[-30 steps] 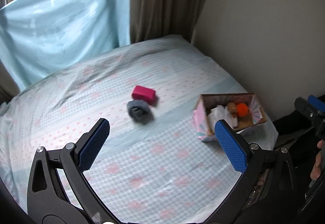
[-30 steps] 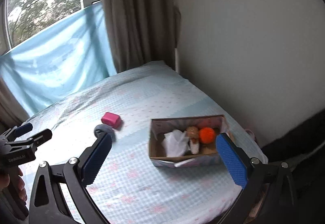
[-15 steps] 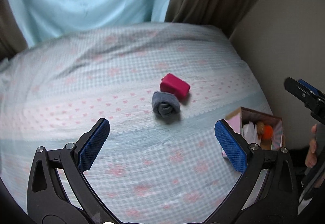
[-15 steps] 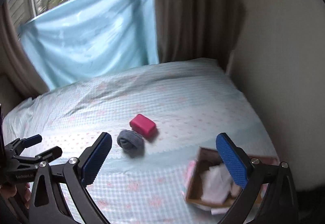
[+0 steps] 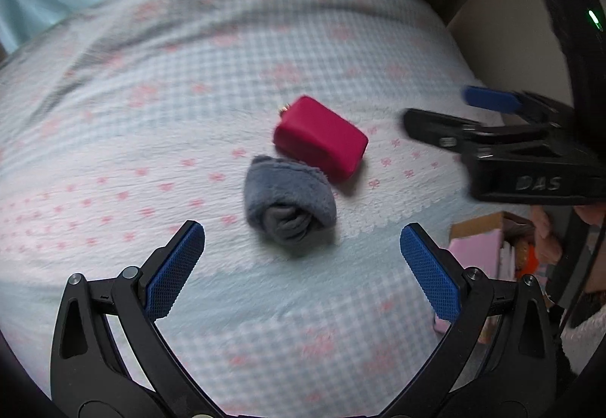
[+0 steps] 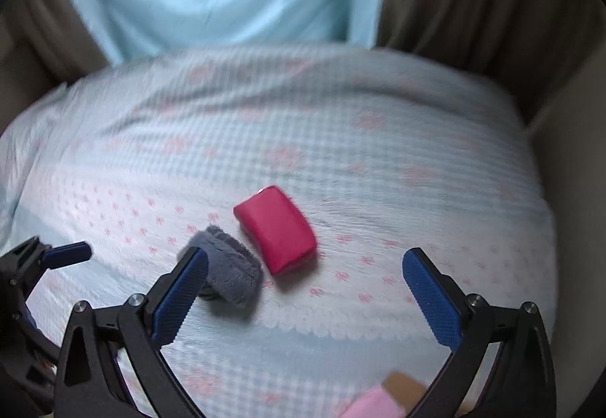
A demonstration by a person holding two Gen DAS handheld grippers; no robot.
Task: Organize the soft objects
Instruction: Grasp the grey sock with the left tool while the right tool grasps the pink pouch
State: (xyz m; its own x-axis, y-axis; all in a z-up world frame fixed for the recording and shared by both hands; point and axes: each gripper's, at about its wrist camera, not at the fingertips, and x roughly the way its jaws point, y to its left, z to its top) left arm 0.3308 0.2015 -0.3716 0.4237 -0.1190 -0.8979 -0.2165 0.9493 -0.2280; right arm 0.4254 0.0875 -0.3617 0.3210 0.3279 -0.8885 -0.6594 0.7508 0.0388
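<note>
A bed covered by a pale blue checked sheet with pink bows (image 5: 159,137) is spread out ahead of both pairs of tongs, and two soft things are seen lying loose on it, so the sorting is judged unfinished. A cardboard box with pink patterned sides (image 5: 481,247) is glimpsed just beyond the right finger of the left tongs (image 5: 302,252); white, orange and brown items are already seen inside it, which suggests that part of the work is done, though its contents are too cut off to be counted. In the right wrist view only a corner of the box is shown, below and between the fingers of the right tongs (image 6: 305,279).

A magenta rectangular padded pouch (image 6: 275,229) is found just ahead of the right tongs, between their fingers. A rolled grey fleece sock (image 5: 288,201) is found just ahead of the left tongs, touching or nearly touching the pouch. Both are still to be picked up and placed in the box.

Both pairs of tongs are held wide apart, and nothing is gripped by either.
</note>
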